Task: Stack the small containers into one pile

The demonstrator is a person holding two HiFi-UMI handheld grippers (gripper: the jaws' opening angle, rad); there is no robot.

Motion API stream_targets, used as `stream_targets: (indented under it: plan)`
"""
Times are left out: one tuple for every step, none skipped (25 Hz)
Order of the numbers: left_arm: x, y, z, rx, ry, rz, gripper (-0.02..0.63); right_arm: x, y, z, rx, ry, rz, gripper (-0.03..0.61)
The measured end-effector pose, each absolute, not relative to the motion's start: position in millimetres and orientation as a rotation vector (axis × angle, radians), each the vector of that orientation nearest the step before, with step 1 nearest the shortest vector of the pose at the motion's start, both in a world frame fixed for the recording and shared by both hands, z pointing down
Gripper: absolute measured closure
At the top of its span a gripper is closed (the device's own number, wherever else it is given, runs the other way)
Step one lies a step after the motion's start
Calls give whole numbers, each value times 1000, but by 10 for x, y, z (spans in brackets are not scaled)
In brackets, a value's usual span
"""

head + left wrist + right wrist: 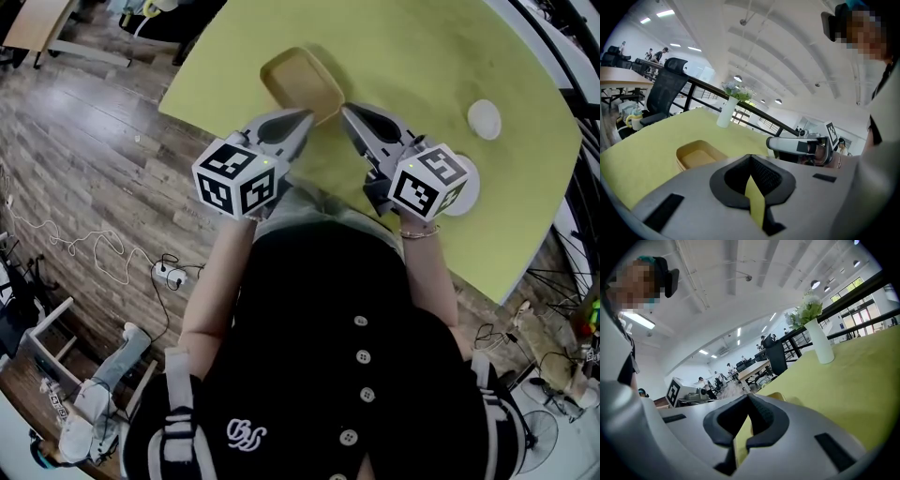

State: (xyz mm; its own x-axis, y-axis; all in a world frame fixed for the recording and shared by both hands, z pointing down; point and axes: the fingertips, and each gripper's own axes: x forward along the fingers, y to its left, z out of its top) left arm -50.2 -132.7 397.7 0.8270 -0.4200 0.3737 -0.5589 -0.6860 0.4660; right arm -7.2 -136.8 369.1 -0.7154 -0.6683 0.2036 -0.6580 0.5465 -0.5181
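One small tan container (300, 82) with rounded corners sits open side up on the yellow-green table (412, 56). No other small container shows clearly. My left gripper (306, 119) is shut and empty, its tips just short of the container's near right corner. My right gripper (346, 112) is shut and empty too, its tips right of that corner. In the left gripper view the container (696, 154) lies ahead to the left of the left gripper (751, 157), with the right gripper (794, 145) beyond. In the right gripper view only the container's rim (777, 395) peeks over the right gripper (749, 396).
A white vase with flowers (727, 111) stands farther back on the table, seen from above as a white disc (484, 119). A white round thing (467, 186) lies partly hidden under the right gripper's cube. The table's near edge (202, 127) drops to wooden floor with cables.
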Motion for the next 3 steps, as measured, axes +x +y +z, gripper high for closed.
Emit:
stream_targets:
  plan:
    - [-520, -1340, 3971, 2425, -719, 315, 604, -76, -1385, 3671, -1179, 2747, -903, 566]
    - [-538, -1352, 3967, 2422, -721, 311, 603, -78, -1403, 3656, -1181, 2749, -897, 566]
    - [-556, -1366, 3966, 2419, -724, 307, 604, -81, -1420, 3643, -1182, 2750, -892, 566]
